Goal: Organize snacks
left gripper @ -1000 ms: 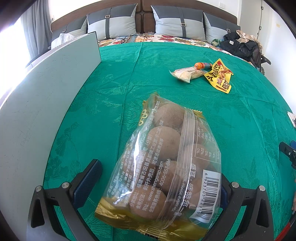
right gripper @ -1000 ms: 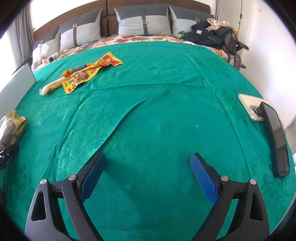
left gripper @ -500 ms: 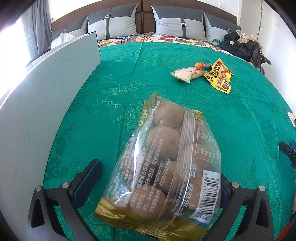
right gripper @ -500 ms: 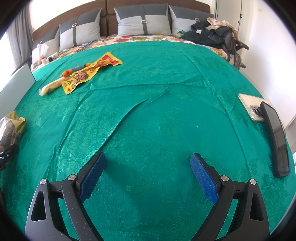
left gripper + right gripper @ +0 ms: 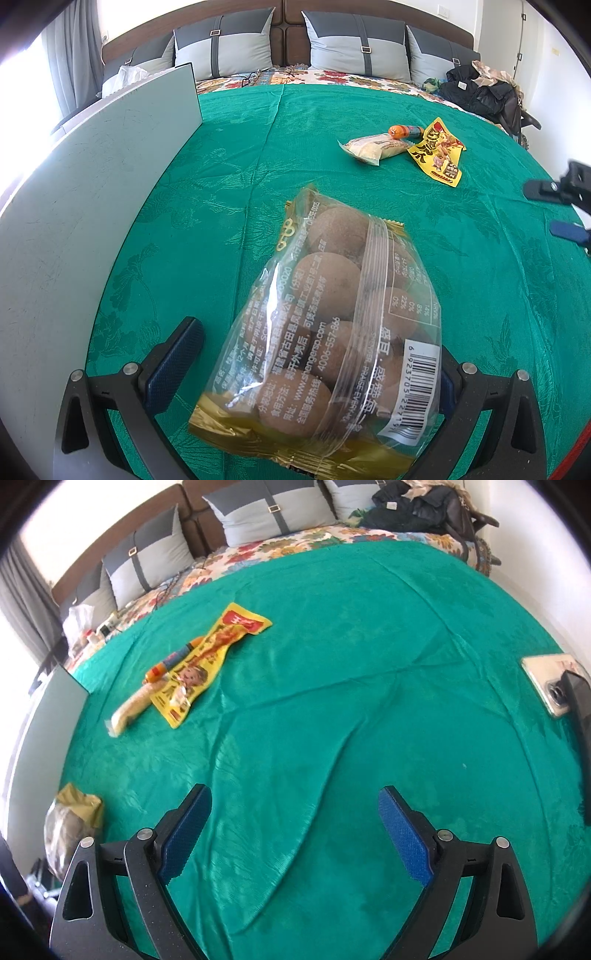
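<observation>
A clear bag of round brown snacks (image 5: 332, 325) with gold edging lies on the green bedspread between the fingers of my left gripper (image 5: 317, 339), which is open; the bag hides the right finger and stays clear of the left pad (image 5: 173, 362). The same bag (image 5: 70, 823) shows at the lower left of the right wrist view. Farther off lie a yellow snack packet (image 5: 439, 151) (image 5: 207, 653), a pale wrapped roll (image 5: 369, 146) (image 5: 129, 709) and an orange sausage stick (image 5: 404, 130) (image 5: 166, 664). My right gripper (image 5: 295, 805) (image 5: 554, 192) hovers open and empty over bare bedspread.
A pale grey panel (image 5: 74, 221) (image 5: 40, 716) stands along the bed's left side. A phone (image 5: 546, 679) and a long dark object (image 5: 580, 716) lie at the right edge. Pillows (image 5: 354, 44) and dark clothes (image 5: 480, 92) sit at the head.
My right gripper has risen and swung left, tilting its view; in the left wrist view it now appears higher at the right edge. The left gripper and the bag have not moved.
</observation>
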### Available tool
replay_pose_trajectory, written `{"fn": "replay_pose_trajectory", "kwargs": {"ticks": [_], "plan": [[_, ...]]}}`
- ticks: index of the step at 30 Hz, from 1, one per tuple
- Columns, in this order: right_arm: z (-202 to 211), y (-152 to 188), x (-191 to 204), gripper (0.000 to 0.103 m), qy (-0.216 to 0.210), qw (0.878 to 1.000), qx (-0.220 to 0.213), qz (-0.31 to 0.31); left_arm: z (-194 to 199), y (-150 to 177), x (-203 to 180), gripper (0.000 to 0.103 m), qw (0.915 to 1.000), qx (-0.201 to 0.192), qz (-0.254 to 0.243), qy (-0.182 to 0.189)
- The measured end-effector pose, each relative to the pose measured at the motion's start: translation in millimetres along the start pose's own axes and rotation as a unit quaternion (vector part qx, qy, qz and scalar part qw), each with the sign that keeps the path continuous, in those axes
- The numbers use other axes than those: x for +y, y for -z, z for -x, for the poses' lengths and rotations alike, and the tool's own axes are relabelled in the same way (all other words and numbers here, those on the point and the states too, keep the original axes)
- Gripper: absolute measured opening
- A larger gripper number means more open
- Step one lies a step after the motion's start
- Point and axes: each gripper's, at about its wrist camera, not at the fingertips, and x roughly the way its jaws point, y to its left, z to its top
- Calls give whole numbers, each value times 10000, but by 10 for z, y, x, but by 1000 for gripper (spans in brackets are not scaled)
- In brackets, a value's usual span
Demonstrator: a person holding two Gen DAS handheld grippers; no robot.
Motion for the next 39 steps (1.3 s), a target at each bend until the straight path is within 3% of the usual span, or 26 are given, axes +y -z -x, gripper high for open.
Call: {"fn": "replay_pose_trajectory", "kwargs": {"ticks": [2,7,10,12,14,20,30,33,35,39], "plan": [[-225,-234,194,91,-159,9998,41,-83,0,0,0,103,10000,-1,1,2],[-783,-562,556,91,199,9987,104,-448,8,-13,-4,103,10000,-4,-3,8],[-935,-658,806,94,550,9985,3,37,7,-17,-7,103,10000,-6,-2,13],[-988,-636,943,88,926,9937,104,623,10,-24,-12,103,10000,-8,-3,16],[-911,-556,962,67,1055,9902,-21,918,10,-24,-13,103,10000,-9,-7,19],[-634,-279,703,63,693,9919,85,1064,10,-26,-20,103,10000,-10,-8,12],[67,655,179,69,434,9792,171,1977,8,-25,-22,103,10000,-12,-8,12],[101,768,114,81,398,9770,-28,2095,9,-21,-29,103,10000,-10,-7,1],[92,794,70,85,344,9793,-223,1980,11,-16,-34,103,10000,-11,-1,-1],[43,740,112,92,377,9797,-220,1955,6,-11,-33,103,10000,-13,2,0]]}}
